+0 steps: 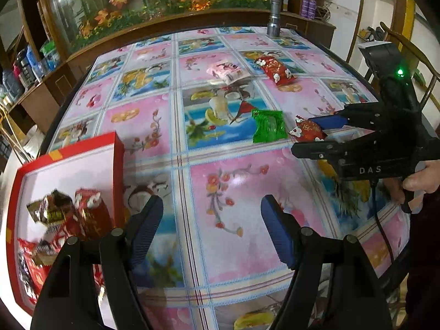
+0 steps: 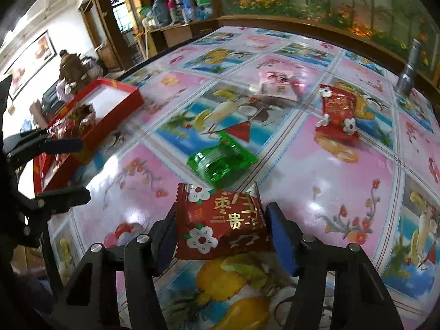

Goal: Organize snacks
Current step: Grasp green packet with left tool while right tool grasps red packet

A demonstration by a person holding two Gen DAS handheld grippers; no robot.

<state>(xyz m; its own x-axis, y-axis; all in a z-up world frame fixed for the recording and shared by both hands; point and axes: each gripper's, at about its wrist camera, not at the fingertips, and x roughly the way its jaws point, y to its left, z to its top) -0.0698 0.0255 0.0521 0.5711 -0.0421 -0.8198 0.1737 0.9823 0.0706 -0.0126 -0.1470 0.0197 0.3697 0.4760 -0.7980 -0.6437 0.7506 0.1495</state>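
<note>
My right gripper (image 2: 221, 211) is shut on a red flower-print snack packet (image 2: 222, 225), its pads against both sides; the left wrist view shows that packet (image 1: 308, 132) in the gripper (image 1: 302, 134) just above the tablecloth. To its left lies a green packet (image 2: 220, 162) (image 1: 268, 126). Farther back are a second red packet (image 2: 338, 115) (image 1: 275, 68) and a pink packet (image 2: 277, 84) (image 1: 227, 71). My left gripper (image 1: 211, 206) (image 2: 74, 169) is open and holds nothing, beside the red box (image 1: 118, 148) (image 2: 121, 104), which holds several wrapped snacks (image 1: 68, 214).
A metal flashlight (image 1: 274, 18) stands at the table's far edge. A wooden ledge with artificial flowers (image 1: 165, 2) runs behind the table. A chair (image 1: 412, 44) sits at the right, where a hand (image 1: 420, 176) holds the right gripper. A person (image 2: 71, 68) sits in the background.
</note>
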